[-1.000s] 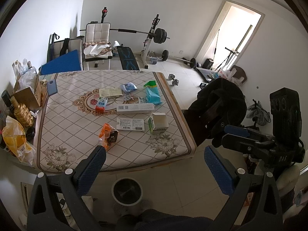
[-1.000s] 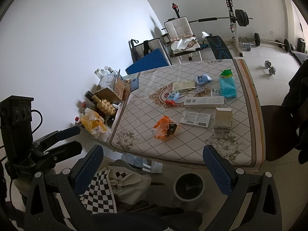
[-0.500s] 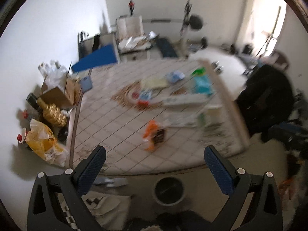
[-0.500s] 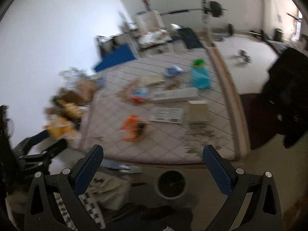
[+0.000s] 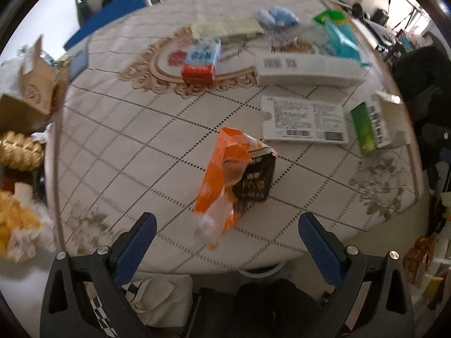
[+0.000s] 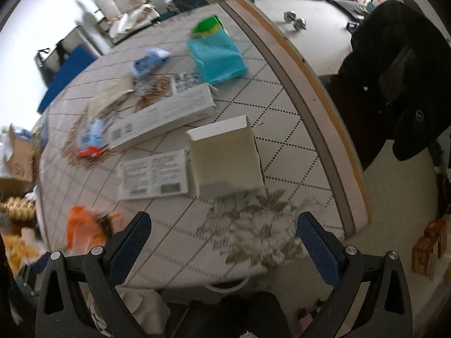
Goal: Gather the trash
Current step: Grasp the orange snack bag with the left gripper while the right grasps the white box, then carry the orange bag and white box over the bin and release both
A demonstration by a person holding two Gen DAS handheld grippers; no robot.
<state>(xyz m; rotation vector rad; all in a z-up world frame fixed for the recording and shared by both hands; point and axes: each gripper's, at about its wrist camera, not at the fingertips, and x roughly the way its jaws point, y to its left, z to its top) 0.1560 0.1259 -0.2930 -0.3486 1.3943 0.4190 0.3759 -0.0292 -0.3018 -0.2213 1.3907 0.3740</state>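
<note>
Trash lies scattered on a patterned table. An orange and black snack bag lies just ahead of my left gripper, which is open and empty. In the right wrist view a small white carton stands ahead of my right gripper, also open and empty. A flat white box and a long white box lie further in. A blue and red carton, a teal bag and blue crumpled wrap lie at the far side. The bin's rim shows under the table's near edge.
A cardboard box, a gold bottle and yellow bags crowd the floor left of the table. A dark jacket on a chair stands on the right. Weights and a bench fill the far room.
Both grippers have moved forward and down toward the table, so the trash looks much larger. The bin has slipped mostly under the table edge in both views.
</note>
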